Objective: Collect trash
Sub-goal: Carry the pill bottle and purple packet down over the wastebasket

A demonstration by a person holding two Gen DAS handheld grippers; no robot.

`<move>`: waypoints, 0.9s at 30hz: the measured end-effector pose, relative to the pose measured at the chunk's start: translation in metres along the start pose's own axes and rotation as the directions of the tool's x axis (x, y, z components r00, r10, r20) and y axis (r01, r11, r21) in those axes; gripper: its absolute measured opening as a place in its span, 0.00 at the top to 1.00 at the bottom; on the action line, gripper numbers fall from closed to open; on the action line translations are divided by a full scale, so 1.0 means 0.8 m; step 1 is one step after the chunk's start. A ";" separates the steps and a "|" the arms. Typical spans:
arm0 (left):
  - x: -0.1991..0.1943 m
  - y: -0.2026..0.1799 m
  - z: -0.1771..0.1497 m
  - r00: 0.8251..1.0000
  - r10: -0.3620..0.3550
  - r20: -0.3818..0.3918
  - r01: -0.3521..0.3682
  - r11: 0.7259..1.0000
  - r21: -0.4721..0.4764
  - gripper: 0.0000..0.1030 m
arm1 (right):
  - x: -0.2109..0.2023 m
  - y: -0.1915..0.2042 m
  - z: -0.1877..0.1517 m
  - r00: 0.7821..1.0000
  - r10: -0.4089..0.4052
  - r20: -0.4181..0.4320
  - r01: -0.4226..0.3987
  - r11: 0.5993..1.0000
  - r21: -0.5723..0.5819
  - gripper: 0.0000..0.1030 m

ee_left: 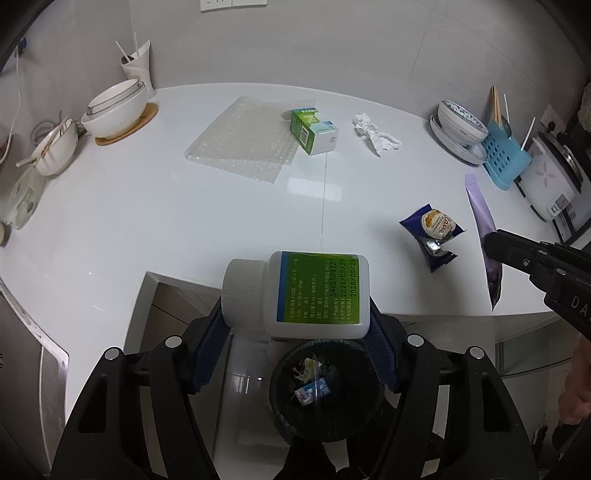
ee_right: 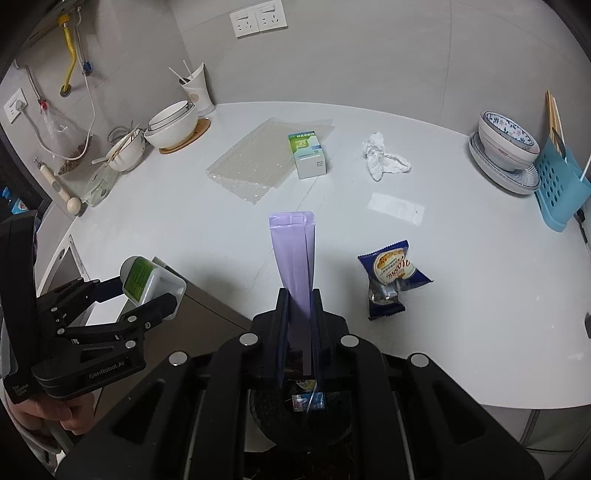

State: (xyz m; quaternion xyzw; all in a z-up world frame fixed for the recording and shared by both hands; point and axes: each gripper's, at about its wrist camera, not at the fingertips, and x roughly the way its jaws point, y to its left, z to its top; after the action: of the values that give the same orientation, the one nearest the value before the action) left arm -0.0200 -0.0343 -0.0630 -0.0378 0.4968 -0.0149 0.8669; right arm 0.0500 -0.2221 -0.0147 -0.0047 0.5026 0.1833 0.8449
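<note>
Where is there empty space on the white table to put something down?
The bare patch of white table lies in front of the clear bubble wrap sheet, left of the blue snack wrapper. Another lies between the crumpled white tissue and the stacked patterned bowls. The left corner with white bowls is crowded.

This is a home kitchen. A white bench (ee_right: pixel 461 314) runs along a grey wall with power sockets (ee_right: pixel 258 19), and it carries stacked white bowls (ee_right: pixel 171 127) on a wooden coaster, a bowl with chopsticks (ee_right: pixel 125 147), a patterned bowl on plates (ee_right: pixel 506 142) and a blue cutlery drainer (ee_right: pixel 557 184) holding chopsticks. A yellow gas pipe (ee_right: pixel 70 55) stands at the far left, a rice cooker (ee_left: pixel 550 177) sits at the bench's right end, and a dark bin (ee_left: pixel 325 387) stands on the tiled floor below the bench edge.
</note>
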 end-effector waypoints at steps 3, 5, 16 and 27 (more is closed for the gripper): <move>0.001 -0.002 -0.017 1.000 -0.011 -0.008 0.011 1.000 0.000 0.36 | 0.000 0.001 -0.021 1.000 0.012 -0.010 -0.012 1.000 -0.009 0.90; 0.004 -0.003 -0.028 1.000 -0.012 -0.011 0.012 1.000 0.008 0.36 | 0.001 0.002 -0.035 1.000 0.014 -0.016 -0.014 1.000 -0.018 0.90; 0.032 -0.012 -0.092 0.998 -0.052 -0.047 0.054 0.998 0.034 0.36 | 0.037 0.009 -0.109 0.997 0.026 -0.079 -0.030 0.998 -0.048 0.90; 0.095 -0.006 -0.145 0.993 -0.067 -0.093 0.073 0.995 0.062 0.36 | 0.107 0.000 -0.183 0.980 0.013 -0.200 -0.021 0.999 -0.035 0.90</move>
State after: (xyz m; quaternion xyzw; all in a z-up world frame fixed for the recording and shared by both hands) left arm -0.0814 -0.0495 -0.1866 -0.0262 0.5333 -0.0633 0.8432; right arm -0.0374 -0.2237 -0.1602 -0.0345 0.5813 0.1986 0.7883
